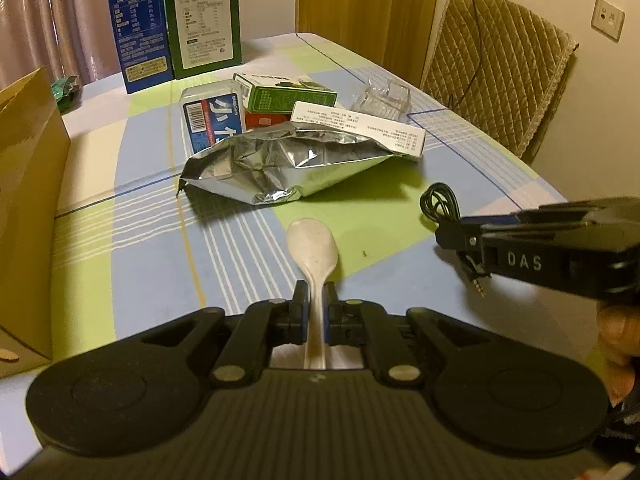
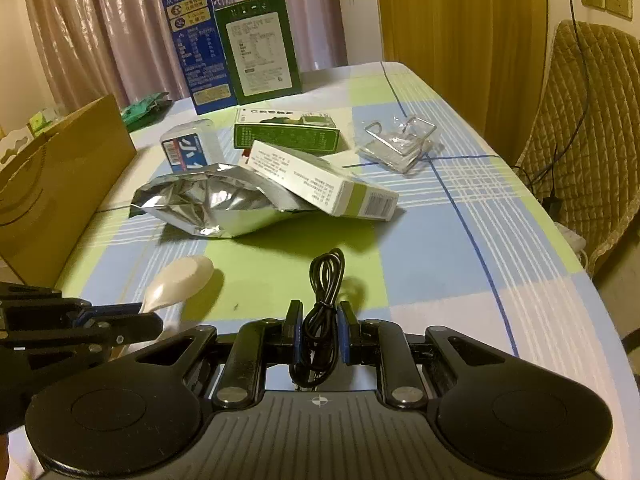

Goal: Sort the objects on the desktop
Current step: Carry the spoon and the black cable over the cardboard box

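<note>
My left gripper is shut on the handle of a white plastic spoon, bowl pointing forward above the checked tablecloth; the spoon also shows in the right wrist view. My right gripper is shut on a coiled black cable, whose loop and plug show in the left wrist view. The right gripper is to the right of the spoon. Ahead lie a silver foil bag, a white carton, a green box and a blue-labelled pack.
A brown paper bag stands at the left. Tall blue and green cartons stand at the back. A clear plastic holder lies back right. A padded chair is beyond the table's right edge.
</note>
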The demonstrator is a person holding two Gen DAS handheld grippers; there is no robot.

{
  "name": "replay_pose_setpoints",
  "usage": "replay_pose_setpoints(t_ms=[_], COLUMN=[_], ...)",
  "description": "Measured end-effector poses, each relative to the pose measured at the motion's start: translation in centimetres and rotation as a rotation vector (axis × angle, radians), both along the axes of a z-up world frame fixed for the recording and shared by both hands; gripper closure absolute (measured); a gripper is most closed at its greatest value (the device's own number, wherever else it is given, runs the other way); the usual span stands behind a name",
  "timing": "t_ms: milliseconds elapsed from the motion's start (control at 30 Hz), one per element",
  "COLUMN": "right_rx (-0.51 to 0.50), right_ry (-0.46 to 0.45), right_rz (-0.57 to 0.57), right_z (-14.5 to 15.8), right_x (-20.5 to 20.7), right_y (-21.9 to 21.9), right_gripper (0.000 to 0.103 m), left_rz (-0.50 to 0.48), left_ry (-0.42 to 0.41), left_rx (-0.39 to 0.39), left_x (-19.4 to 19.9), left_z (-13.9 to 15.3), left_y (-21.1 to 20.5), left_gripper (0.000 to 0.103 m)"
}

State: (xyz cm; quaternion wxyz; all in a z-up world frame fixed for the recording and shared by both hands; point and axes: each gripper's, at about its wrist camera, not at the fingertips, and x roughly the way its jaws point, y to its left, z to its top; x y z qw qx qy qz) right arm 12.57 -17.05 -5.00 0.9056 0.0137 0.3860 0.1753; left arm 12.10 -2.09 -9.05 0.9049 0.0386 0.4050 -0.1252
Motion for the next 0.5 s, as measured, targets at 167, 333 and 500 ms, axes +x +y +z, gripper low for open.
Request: replay_pose_setpoints(t_ms=[167,333,500], right_rx=[0.005,0.008,0.012], right_ry=[0.006,-0.014,-0.042], right_rz=[-0.001,0.002,0.013], right_z=[0.2,1.4,3.2], right_x=[-1.0,-2.0,-2.9], right_y=[0.0,0.0,0.4], right_gripper=[0.089,0.089,0.089], left_rz=[0.015,0.031,0.050], left_ry=[-0.011,-0.030,-0.069], left_rx=[-0.012,-0.021,-0.024], left_x=[-0.5,-0.8,-1.3], left_z=[1.0,2.6,5.0], left_y=[0.4,1.0,2.0], left_gripper=[0.099,0.099,0.099])
